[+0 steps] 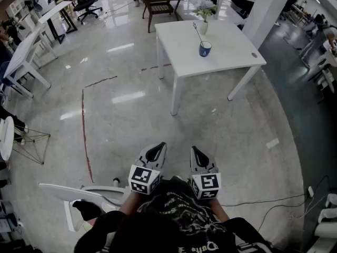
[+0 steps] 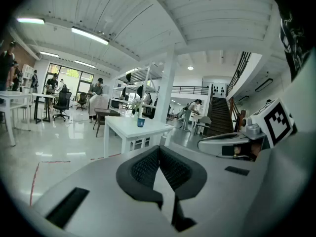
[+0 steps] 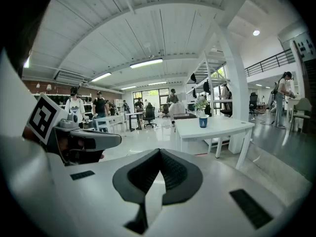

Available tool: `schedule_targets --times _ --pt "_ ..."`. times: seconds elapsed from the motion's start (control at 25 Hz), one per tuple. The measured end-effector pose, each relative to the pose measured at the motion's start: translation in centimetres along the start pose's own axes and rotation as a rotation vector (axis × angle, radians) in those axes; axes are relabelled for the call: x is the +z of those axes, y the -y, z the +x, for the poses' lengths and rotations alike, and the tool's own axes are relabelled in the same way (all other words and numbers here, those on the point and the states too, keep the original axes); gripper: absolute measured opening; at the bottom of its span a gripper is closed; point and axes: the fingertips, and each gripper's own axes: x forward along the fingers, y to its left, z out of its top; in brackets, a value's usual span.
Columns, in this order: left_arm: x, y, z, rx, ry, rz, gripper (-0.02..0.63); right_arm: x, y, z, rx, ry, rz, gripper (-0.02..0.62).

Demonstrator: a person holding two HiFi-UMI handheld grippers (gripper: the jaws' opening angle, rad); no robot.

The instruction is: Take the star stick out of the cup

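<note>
Head view showed task not begun: star stick point(image 1: 197, 31) stood in the blue cup point(image 1: 205, 48) on white table point(image 1: 231, 46), well apart from left gripper point(image 1: 157, 149) & right gripper point(image 1: 196, 152), both w/ jaws together, empty; approach, grab, lift all left.

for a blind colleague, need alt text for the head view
A person holds the left gripper and right gripper, both shut and empty, over a glossy floor. Ahead, a white table carries a blue cup with the star stick in it.
</note>
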Motion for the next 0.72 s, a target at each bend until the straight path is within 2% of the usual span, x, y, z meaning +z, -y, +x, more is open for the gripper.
schedule_targets --times 0.32,0.72 --pt "0.1 0.8 1.1 0.005 0.007 0.004 0.020 0.0 1.3 0.0 0.005 0.008 -0.014 0.006" --pt "-0.5 4.0 3.9 0.007 -0.006 -0.004 0.020 -0.8 6.1 -1.1 0.010 0.020 0.064 0.008"
